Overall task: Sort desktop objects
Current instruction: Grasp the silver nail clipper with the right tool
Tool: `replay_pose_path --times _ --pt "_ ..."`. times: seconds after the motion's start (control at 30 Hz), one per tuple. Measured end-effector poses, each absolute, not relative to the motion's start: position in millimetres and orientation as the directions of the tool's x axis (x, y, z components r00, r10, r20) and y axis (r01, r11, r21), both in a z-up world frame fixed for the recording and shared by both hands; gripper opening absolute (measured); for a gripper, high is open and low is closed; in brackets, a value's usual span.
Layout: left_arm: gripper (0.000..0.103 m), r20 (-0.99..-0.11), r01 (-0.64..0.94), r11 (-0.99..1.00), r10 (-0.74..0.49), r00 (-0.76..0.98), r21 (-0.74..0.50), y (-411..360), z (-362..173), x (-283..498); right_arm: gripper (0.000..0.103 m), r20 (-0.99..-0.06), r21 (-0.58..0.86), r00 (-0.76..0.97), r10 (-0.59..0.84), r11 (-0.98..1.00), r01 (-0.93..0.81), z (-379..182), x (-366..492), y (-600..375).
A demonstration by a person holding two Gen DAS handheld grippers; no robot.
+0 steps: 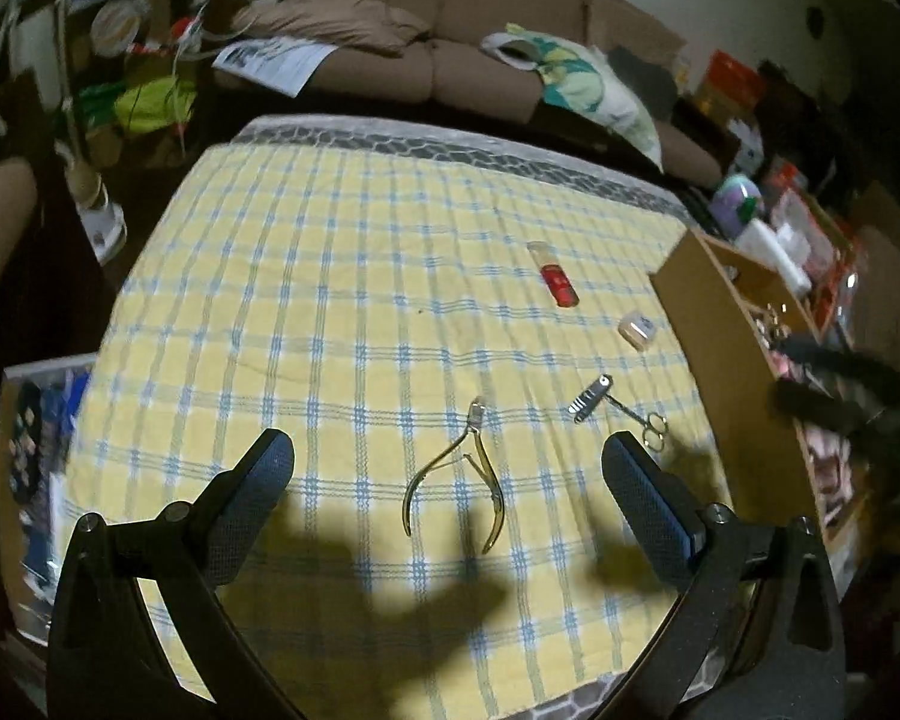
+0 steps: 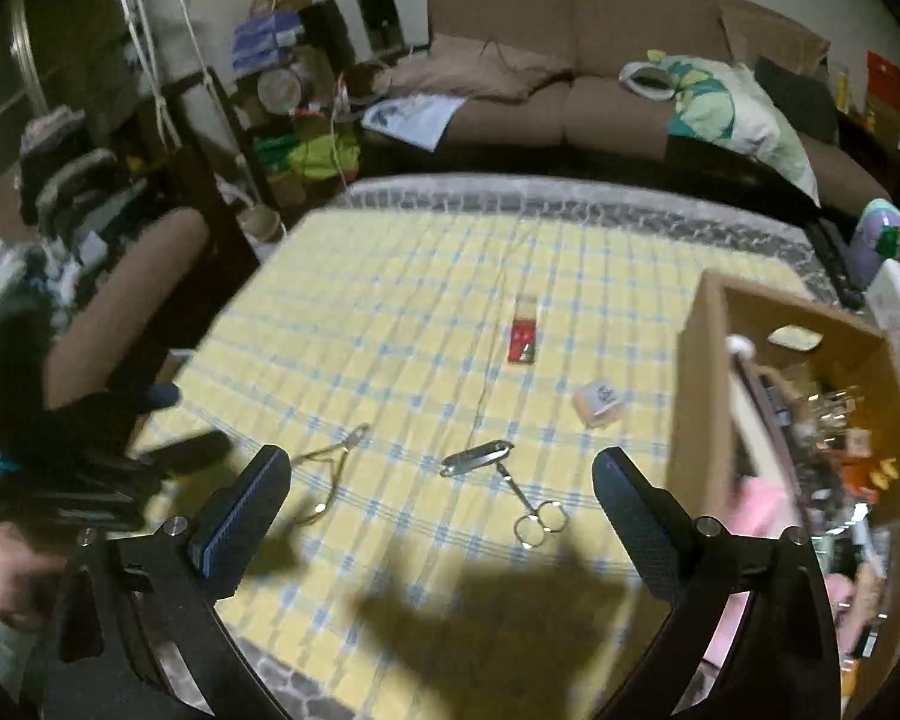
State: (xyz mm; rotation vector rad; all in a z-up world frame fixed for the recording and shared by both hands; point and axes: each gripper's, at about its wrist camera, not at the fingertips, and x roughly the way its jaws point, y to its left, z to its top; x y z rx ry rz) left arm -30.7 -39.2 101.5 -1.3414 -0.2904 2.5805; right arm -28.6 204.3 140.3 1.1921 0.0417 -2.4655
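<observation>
Both grippers hang above the desk (image 1: 330, 276) with jaws wide and empty. The left gripper (image 1: 448, 477) frames the nippers (image 1: 457, 468), seemingly its next pick; the right gripper (image 2: 441, 486) frames the clipper (image 2: 477, 457) and scissors (image 2: 531, 507). Beyond lie a red tube (image 2: 523, 336) and a small case (image 2: 599, 401), near the box (image 2: 699, 396). Its contents are blurred, partly cut off.

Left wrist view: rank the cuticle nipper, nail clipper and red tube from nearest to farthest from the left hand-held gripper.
1. Cuticle nipper, between the left hand-held gripper fingers.
2. Nail clipper, ahead to the right.
3. Red tube, farther up the checked cloth.
</observation>
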Motion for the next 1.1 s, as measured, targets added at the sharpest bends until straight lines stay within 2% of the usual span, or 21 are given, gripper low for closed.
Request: replay_pose_path --times 0.3,0.53,0.9,0.97,1.03,1.1 --pt "0.103 -0.753 -0.012 -0.919 0.331 -0.568 -0.395 -55 72 -46 0.099 -0.772 0.025 -0.589 -0.239 -0.937 0.349 52 -56 183" --pt "0.103 -0.75 -0.034 -0.908 0.366 -0.551 -0.418 -51 65 -57 0.091 -0.771 -0.004 -0.603 -0.205 -0.945 0.327 21 -73 183" --pt "0.103 -0.769 -0.093 -0.918 0.374 -0.518 -0.384 -34 59 -62 0.09 -0.788 0.008 -0.568 -0.238 -0.926 0.376 4 -91 184" --pt "0.103 -0.771 -0.101 -0.921 0.371 -0.518 -0.375 -33 59 -61 0.082 -0.785 0.009 -0.569 -0.244 -0.924 0.383 5 -89 184" --pt "0.103 -0.771 -0.104 -0.922 0.369 -0.519 -0.372 -32 59 -62 0.059 -0.778 0.015 -0.572 -0.261 -0.917 0.398 7 -84 184" --pt "0.103 -0.77 -0.107 -0.922 0.37 -0.52 -0.372 -32 60 -61 0.057 -0.778 0.011 -0.572 -0.259 -0.916 0.4 9 -81 183"
